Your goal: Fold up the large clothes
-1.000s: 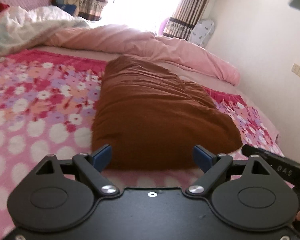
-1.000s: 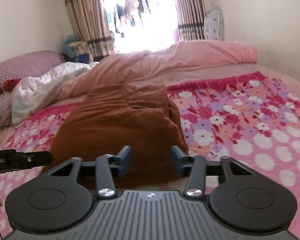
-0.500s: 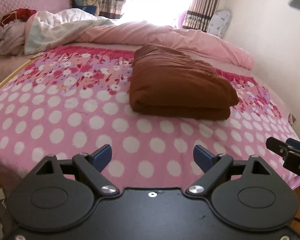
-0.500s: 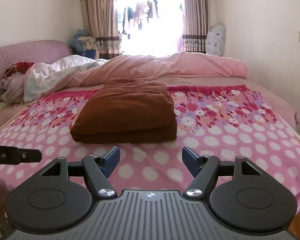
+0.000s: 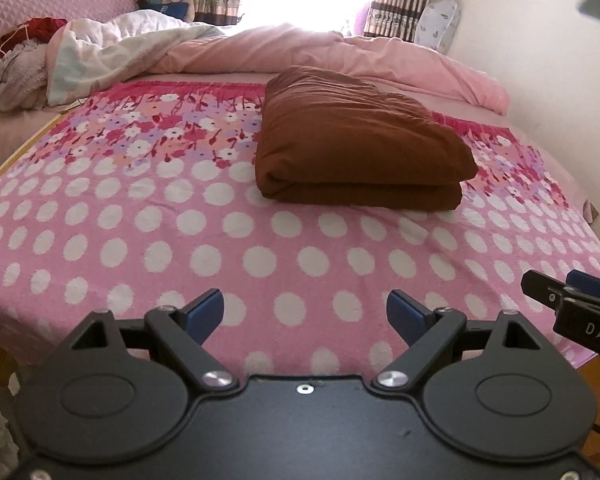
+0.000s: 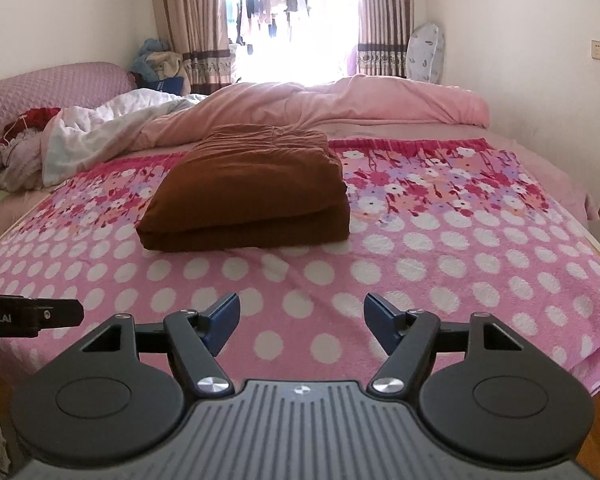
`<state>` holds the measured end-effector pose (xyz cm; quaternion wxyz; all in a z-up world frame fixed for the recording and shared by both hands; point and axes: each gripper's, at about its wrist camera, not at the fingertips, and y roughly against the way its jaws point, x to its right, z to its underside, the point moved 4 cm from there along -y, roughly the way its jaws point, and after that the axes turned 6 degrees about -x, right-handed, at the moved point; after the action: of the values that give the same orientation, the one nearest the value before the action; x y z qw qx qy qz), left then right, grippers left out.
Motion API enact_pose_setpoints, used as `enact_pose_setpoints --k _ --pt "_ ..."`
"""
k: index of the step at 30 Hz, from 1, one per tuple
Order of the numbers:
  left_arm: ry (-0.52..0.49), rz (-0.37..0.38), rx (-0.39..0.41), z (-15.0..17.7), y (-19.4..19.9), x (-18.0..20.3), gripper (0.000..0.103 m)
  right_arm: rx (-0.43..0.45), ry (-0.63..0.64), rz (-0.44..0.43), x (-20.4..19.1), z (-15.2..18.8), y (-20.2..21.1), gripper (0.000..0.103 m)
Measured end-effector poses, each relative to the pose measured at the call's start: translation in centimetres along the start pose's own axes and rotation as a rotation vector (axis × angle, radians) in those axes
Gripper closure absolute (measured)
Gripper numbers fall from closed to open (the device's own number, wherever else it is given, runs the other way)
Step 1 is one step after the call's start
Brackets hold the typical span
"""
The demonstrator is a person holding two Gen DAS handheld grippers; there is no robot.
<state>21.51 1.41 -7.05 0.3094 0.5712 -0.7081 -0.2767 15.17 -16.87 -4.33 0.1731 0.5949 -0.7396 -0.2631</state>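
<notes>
Lying folded: 1 brown garment (image 6: 252, 184) on blanket (image 6: 440, 264); 2 tongs, left tongs (image 5: 305, 312) & right tongs (image 6: 301, 322), agape.

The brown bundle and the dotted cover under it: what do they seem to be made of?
Brown bundle: soft woven cloth, probably cotton or similar, with a matte finish; it folds into thick rounded layers and wrinkles on top without any shine.
Dotted cover: looks like terry or a fleecy blanket, matte; the white dots have fuzzy edges and the surface seems slightly napped. The exact fibre cannot be told.

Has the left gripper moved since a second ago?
Yes. The left gripper pulled back from the brown folded garment, now apart over the dotted blanket.
</notes>
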Motion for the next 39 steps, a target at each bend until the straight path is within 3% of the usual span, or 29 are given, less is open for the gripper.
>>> enact_pose_setpoints --k 39 --pt "-0.014 -0.056 -0.003 -0.39 -0.64 0.44 0.012 -0.024 0.006 0.010 -0.08 -0.05 -0.68 0.020"
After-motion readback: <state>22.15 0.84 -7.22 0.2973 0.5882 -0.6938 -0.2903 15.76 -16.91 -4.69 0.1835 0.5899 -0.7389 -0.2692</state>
